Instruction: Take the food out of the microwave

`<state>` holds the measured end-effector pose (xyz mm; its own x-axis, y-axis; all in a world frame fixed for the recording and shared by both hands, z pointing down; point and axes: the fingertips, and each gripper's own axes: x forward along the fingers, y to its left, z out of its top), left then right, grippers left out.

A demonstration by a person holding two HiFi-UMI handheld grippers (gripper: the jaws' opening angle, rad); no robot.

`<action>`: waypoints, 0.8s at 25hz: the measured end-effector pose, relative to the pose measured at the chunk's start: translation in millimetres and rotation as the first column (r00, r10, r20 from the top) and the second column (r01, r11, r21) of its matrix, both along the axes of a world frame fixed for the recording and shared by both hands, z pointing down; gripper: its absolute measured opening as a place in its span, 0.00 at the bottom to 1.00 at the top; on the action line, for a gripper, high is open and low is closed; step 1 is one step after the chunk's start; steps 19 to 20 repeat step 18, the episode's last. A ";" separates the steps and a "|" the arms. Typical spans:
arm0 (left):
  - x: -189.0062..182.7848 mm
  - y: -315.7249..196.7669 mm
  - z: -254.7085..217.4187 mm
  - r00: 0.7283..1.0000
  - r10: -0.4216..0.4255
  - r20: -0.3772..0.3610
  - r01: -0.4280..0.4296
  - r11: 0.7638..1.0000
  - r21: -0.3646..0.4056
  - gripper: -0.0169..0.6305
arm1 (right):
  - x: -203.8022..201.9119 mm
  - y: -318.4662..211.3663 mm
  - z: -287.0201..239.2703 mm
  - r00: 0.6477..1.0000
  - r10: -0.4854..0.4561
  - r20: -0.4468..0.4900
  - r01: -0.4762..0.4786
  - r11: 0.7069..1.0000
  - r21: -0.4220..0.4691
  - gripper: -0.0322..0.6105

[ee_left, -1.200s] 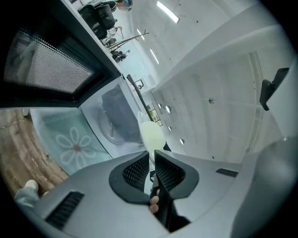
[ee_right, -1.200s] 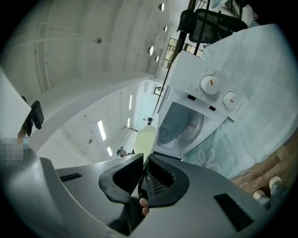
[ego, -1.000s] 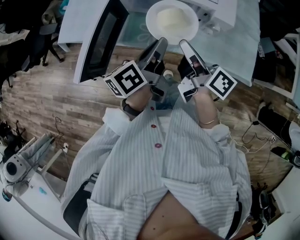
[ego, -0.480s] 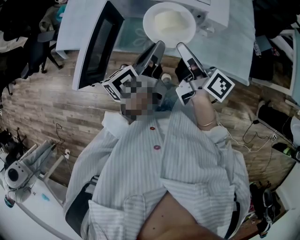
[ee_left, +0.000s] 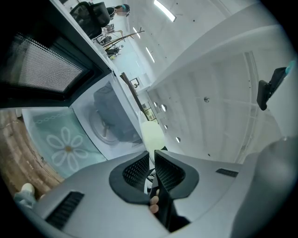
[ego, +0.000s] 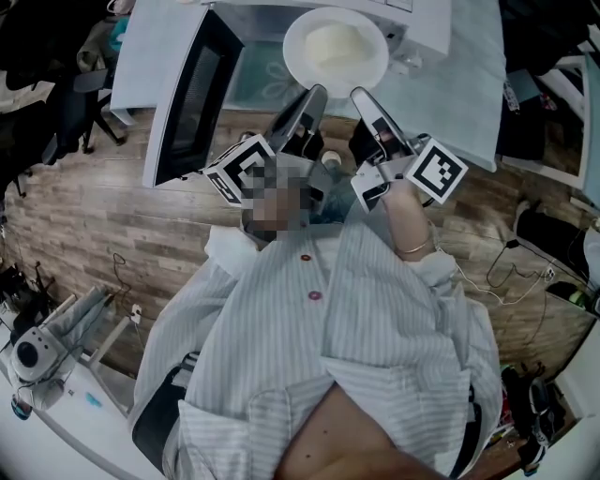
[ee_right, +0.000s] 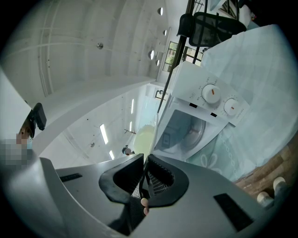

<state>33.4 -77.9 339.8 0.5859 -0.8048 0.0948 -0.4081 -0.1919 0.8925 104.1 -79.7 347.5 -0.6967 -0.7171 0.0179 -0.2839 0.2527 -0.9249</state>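
A white plate (ego: 336, 47) with a pale mound of food (ego: 336, 39) hangs level in front of the open microwave (ego: 412, 17), over the flowered mat (ego: 265, 71). My left gripper (ego: 316, 92) is shut on the plate's near rim on the left. My right gripper (ego: 360, 94) is shut on the rim on the right. In the left gripper view the jaws (ee_left: 151, 163) pinch the thin rim, with the food (ee_left: 152, 135) beyond and the cavity with its turntable (ee_left: 109, 124) behind. In the right gripper view the jaws (ee_right: 144, 171) clamp the plate's edge (ee_right: 150, 132) beside the knobs (ee_right: 212, 93).
The microwave door (ego: 190, 94) stands swung open at the left, close to my left gripper. A pale cloth (ego: 469, 103) covers the table to the right. Chairs and cables lie on the wooden floor (ego: 84, 216) around the person.
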 end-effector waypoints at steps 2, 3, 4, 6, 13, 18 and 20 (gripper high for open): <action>0.2 0.1 0.7 1.000 -0.001 -0.003 0.001 1.000 -0.002 0.09 | 0.1 -0.4 0.2 1.000 -0.005 -0.003 0.005 1.000 0.004 0.13; 0.1 0.2 1.0 1.000 -0.003 -0.003 0.003 1.000 -0.003 0.09 | -0.1 -0.6 0.3 1.000 -0.007 -0.004 0.007 1.000 0.005 0.13; -0.2 0.1 1.2 1.000 -0.004 -0.002 0.004 1.000 -0.003 0.09 | -0.3 -0.8 0.7 1.000 -0.008 -0.004 0.008 1.000 0.003 0.13; -0.5 -0.5 1.2 1.000 -0.006 0.000 0.006 1.000 -0.002 0.09 | -0.4 -1.2 1.5 1.000 -0.009 -0.003 0.009 1.000 -0.003 0.13; 0.2 -2.7 2.9 1.000 -0.009 -0.004 0.009 1.000 -0.008 0.09 | 0.4 -3.5 3.1 1.000 -0.013 -0.001 0.013 1.000 -0.009 0.13; -4.1 -3.8 3.9 1.000 -0.010 -0.007 0.010 1.000 -0.012 0.09 | -4.6 -4.7 2.5 1.000 -0.016 0.001 0.016 1.000 -0.004 0.13; -4.1 -3.8 3.9 1.000 -0.010 -0.007 0.010 1.000 -0.012 0.09 | -4.6 -4.7 2.5 1.000 -0.016 0.001 0.016 1.000 -0.004 0.13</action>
